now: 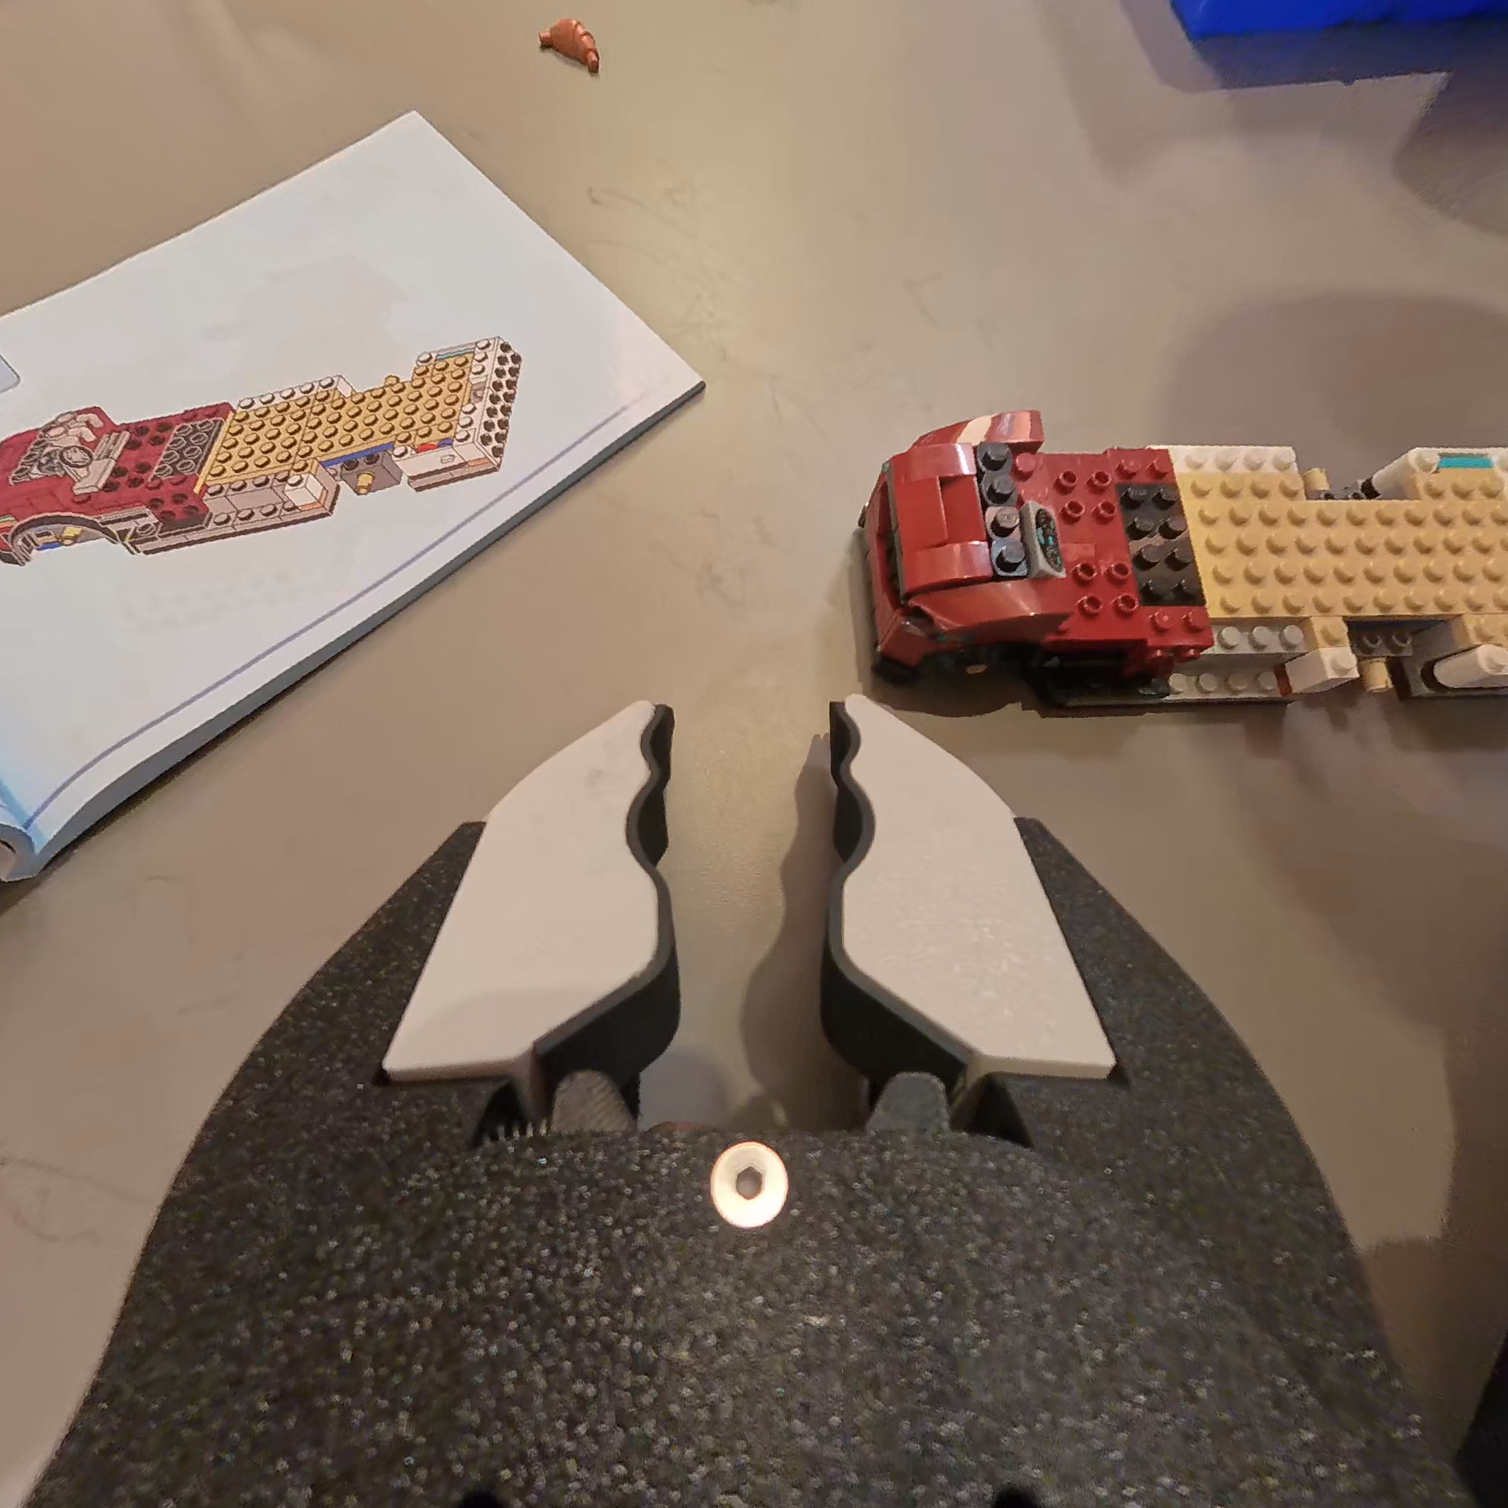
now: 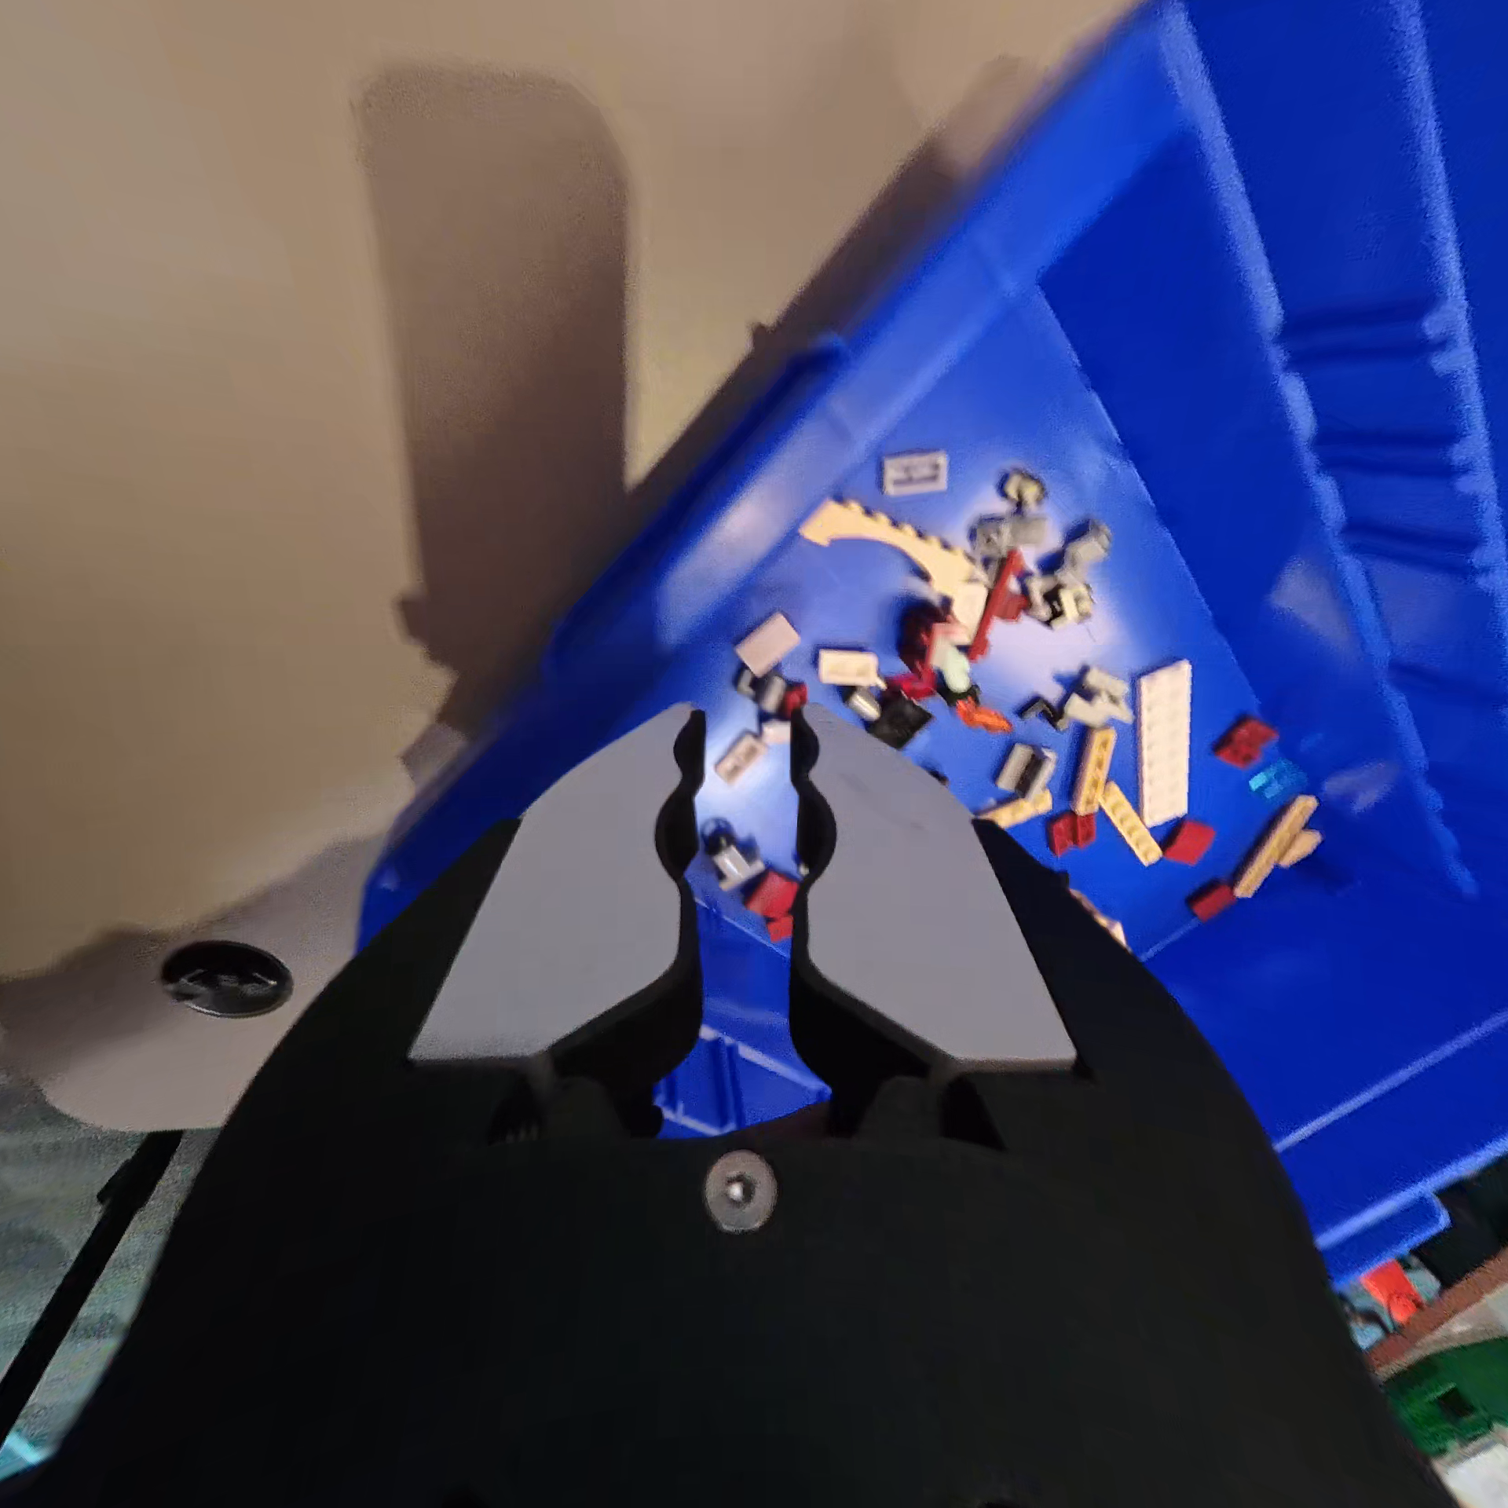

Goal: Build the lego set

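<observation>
My left gripper (image 1: 751,726) is open and empty, low over the tan table (image 1: 734,286). A partly built brick truck (image 1: 1142,563), with a dark red cab and a tan studded bed, lies just ahead to its right. An open instruction booklet (image 1: 326,457) lies ahead to its left. My right gripper (image 2: 744,726) hovers over a blue bin (image 2: 1224,245) with its jaws narrowly apart and nothing between the pads. Several loose bricks (image 2: 1020,694) lie on the bin floor, and a small white one (image 2: 741,759) shows through the gap, below the fingertips. This view is blurred.
A small brown croissant-shaped piece (image 1: 571,41) lies at the far side of the table. The blue bin's corner (image 1: 1338,33) shows at top right in the left wrist view. A black round cap (image 2: 227,979) sits in the table near its edge. A long white plate (image 2: 1165,738) lies in the bin. My right fingertips sit around 40 cm from my left ones. My left tips are about 45 cm from the long white plate (image 2: 1165,738), my right tips only 15 cm.
</observation>
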`<state>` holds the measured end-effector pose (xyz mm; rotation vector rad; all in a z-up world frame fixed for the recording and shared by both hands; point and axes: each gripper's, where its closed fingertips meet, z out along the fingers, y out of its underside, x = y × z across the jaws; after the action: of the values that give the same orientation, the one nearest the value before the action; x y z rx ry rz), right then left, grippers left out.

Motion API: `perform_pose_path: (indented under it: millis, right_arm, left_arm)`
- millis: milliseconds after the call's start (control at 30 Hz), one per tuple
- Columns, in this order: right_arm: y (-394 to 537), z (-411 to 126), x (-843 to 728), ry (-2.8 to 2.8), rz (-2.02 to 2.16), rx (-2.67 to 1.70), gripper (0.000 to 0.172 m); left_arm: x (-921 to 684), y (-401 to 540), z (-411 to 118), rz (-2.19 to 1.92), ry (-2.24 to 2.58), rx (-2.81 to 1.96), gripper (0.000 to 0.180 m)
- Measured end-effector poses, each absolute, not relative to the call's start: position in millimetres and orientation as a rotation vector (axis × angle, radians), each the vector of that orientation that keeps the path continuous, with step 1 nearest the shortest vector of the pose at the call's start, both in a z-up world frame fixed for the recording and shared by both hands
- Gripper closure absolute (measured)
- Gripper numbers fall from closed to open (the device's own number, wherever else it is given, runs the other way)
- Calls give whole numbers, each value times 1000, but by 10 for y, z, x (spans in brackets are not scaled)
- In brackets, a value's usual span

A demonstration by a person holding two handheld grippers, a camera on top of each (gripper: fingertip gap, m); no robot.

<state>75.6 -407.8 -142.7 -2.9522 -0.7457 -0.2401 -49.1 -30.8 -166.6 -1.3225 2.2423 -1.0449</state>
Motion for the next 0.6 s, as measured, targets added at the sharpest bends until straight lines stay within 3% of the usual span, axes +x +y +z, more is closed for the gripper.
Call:
perform_pose_path:
  millis: [67,133,333,600]
  right_arm:
    - [-4023,-1453,722,-792,-265,-2953,162]
    - [-3954,-1462,680,-804,-266,-2940,161]
    - [-3671,-1407,384,-769,-198,-2822,148]
    - [-4190,-1051,956,-402,-390,-2875,146]
  left_arm:
    - [-492,-312,-1657,-1052,2239,-1316,142]
    - [-493,-311,-1650,-1059,2236,-1315,142]
    - [-488,-298,-1623,-1100,2219,-1335,142]
    - [-502,-316,-1615,-1120,2230,-1324,143]
